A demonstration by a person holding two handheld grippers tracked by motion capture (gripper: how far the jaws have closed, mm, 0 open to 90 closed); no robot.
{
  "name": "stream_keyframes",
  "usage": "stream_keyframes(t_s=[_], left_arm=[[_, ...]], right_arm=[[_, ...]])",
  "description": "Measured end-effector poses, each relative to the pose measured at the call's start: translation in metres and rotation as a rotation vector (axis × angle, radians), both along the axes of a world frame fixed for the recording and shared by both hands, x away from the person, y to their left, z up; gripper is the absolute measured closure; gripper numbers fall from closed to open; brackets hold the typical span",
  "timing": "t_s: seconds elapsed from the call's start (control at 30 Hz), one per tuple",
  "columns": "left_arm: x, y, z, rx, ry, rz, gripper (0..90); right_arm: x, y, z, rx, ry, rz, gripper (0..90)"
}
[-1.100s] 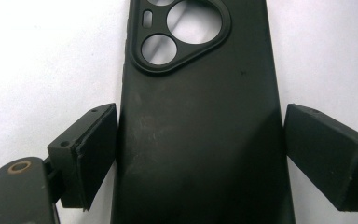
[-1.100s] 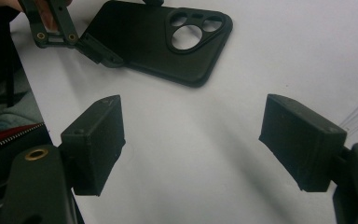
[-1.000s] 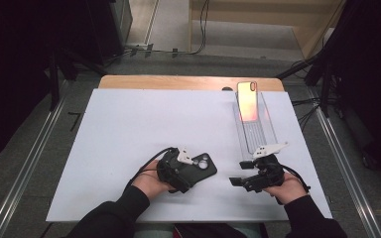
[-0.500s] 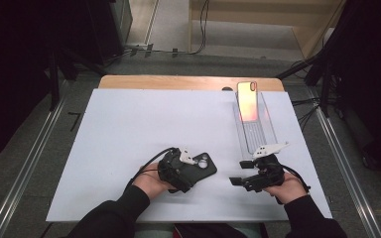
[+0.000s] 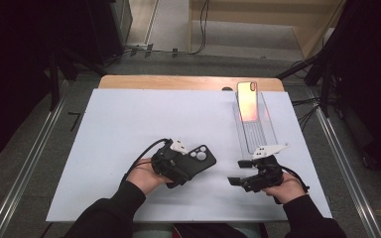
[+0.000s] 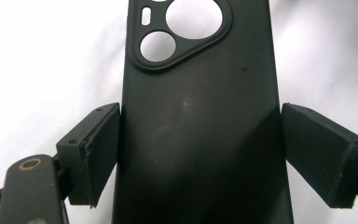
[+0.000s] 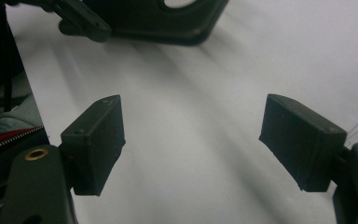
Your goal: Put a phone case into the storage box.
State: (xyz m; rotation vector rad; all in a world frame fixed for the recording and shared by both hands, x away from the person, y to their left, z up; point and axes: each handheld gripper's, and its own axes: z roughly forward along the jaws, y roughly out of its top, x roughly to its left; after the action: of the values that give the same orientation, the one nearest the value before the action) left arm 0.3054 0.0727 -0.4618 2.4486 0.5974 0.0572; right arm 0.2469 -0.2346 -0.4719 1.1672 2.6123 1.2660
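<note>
**Black phone case gripped at the left, right gripper idle**

Where the white sheet covers the table, the left gripper is seen near the front edge in the high view, borne by the person's left hand. A black phone case is grasped between its jaws, with the camera cut-outs pointing away from the hand and toward the middle of the sheet. In the left gripper view, the black phone case is shown lengthwise between the two pads, the left one pressed against its long edge and the right one met at the opposite edge; the jaws have just been closing a little on it. Whether the case rests on the sheet or is raised slightly above it cannot be told.

Further right, the right gripper is held low over the sheet by the right hand, its jaws pointing toward the left gripper. In the right gripper view, the right gripper is seen released, with bare white sheet between its pads, and a corner of the black case is visible at the upper edge.

Behind the right gripper, a clear phone case lies flat on the sheet, and a phone with an orange-pink back is laid on its far end, well apart from both grippers.
</note>
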Motion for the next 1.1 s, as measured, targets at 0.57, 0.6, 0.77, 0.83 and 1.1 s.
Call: stream_keyframes(t_s=[0.57, 0.6, 0.77, 0.83, 1.1], left_arm=[[-0.006, 0.026, 0.037, -0.148, 0.059, 0.129, 15.4], [-0.006, 0.027, 0.038, -0.151, 0.053, 0.139, 15.4], [-0.008, 0.031, 0.040, -0.185, 0.032, 0.201, 15.4], [-0.007, 0.032, 0.039, -0.201, 0.020, 0.238, 15.4], [-0.008, 0.028, 0.033, -0.214, -0.057, 0.331, 15.3]], right_arm=[[-0.001, 0.002, 0.004, 0.017, 0.003, -0.008, 19.7], [-0.001, 0.003, 0.005, 0.015, 0.001, -0.007, 19.5], [0.001, 0.006, 0.008, 0.023, 0.039, -0.015, 18.7], [0.002, 0.008, 0.010, 0.027, 0.032, -0.026, 18.7], [0.004, 0.011, 0.014, 0.055, 0.040, -0.075, 18.7]])
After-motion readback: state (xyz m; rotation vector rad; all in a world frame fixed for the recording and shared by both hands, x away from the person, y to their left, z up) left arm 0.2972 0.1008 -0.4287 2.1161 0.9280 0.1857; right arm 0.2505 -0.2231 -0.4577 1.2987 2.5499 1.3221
